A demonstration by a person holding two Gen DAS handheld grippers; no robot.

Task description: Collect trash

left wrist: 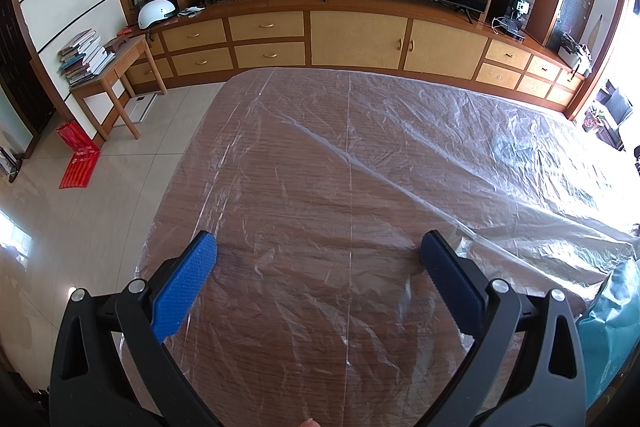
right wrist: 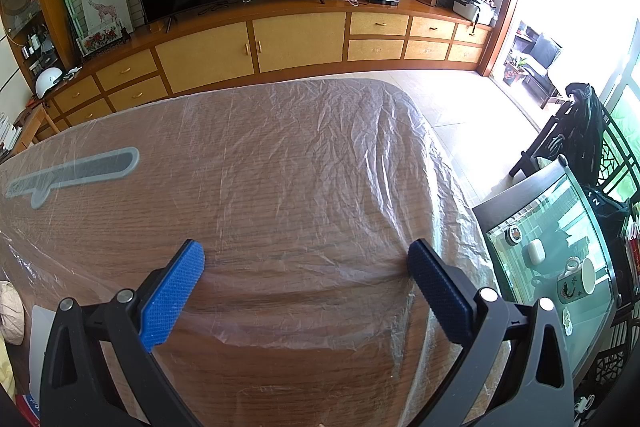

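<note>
Black tongs (left wrist: 318, 251), blue textured pads (right wrist: 172, 301), silver screws (left wrist: 137, 285).

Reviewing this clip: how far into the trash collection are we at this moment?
Nothing looks collected yet. Both the left gripper and right gripper hang over the plastic-covered table with jaws open and empty. No trash lies between the jaws. A crumpled whitish wad and a teal bag sit at the frame edges; whether they are trash or a bin cannot be told. All picking remains.
</note>
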